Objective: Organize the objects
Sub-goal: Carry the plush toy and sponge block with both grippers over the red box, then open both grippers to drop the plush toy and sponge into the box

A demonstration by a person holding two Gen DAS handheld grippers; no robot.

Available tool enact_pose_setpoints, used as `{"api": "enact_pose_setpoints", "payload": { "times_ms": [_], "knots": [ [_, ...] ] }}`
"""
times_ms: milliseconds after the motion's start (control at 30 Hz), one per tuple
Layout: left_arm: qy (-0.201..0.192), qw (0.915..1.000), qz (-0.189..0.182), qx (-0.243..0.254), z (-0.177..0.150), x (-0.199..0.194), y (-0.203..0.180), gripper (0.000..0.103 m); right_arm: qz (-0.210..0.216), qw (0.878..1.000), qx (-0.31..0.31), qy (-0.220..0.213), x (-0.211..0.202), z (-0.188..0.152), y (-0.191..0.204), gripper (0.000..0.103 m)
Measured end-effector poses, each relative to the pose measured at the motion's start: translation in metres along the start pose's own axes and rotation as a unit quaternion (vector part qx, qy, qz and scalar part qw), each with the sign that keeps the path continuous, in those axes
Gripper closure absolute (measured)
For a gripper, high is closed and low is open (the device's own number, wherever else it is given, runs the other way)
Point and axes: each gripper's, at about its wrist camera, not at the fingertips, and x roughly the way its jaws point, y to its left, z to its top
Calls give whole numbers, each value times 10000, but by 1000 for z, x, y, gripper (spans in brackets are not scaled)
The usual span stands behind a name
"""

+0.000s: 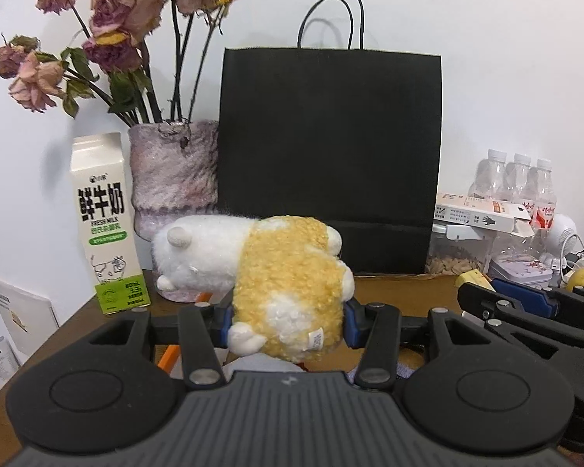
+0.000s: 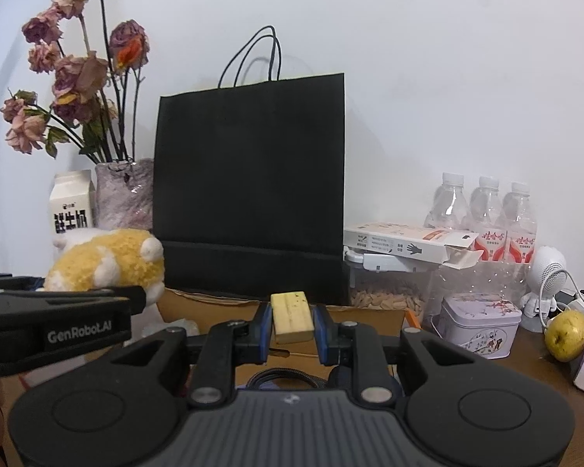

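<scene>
Two objects are being held up at once in front of a black bag (image 1: 329, 159) standing against the wall: a yellow-and-white plush (image 1: 288, 292) is being clamped across its body by the left hand-held gripper (image 1: 288, 323), and a small yellow block (image 2: 293, 316) is being pinched by the right hand-held gripper (image 2: 292, 325), its jaws drawn in narrow on the block's sides. Both are being carried clear of the brown counter (image 1: 405, 292), the plush just left of the bag's lower front and near the furry vase (image 1: 175, 179) and the milk carton (image 1: 105, 225), the block low before the bag's middle.

Judging by the task, the bag is probably being treated as the destination, though this cannot be confirmed. If so, each load is best being raised well above the bag's rim before being moved forward, since the top edge and cord handles (image 2: 255, 56) are standing much higher than either gripper. The plush, being soft and bulky, is likely to be sagging or catching on the rim, so a firm squeeze is being called for until it is over the opening. One item at a time is being advised, the two grippers being close together. The dried roses (image 1: 113, 19) leaning near the bag are being left a margin.
</scene>
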Motion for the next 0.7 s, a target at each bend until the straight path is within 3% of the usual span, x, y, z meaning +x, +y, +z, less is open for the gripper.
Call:
{"api": "enact_pose_setpoints", "payload": {
  "times_ms": [300,433,467,533,567,600,633,700],
  "knots": [
    [268,9994,-219,54,-2,27,-6,52,-147,9997,-80,185,17,-3,-7,81],
    [388,9990,-209,87,-5,34,-4,48,-190,9991,-98,353,24,-7,-9,81],
    [391,9990,-218,85,-5,33,-3,44,-193,9989,-96,421,25,-8,-10,81],
    [355,9991,-223,75,-5,33,-2,27,-251,9985,-68,481,27,-10,-11,80],
    [296,9994,-198,55,-4,31,-1,11,-272,9983,-57,519,27,-10,-12,71],
    [218,9997,-143,39,-4,29,0,0,-289,9982,-33,531,27,-9,-14,54],
    [127,9999,-92,36,-3,27,1,0,-314,9981,-6,533,27,-9,-15,43],
    [23,10000,-60,29,-2,25,3,0,-379,9981,17,484,25,-9,-17,12]
  ]
}}
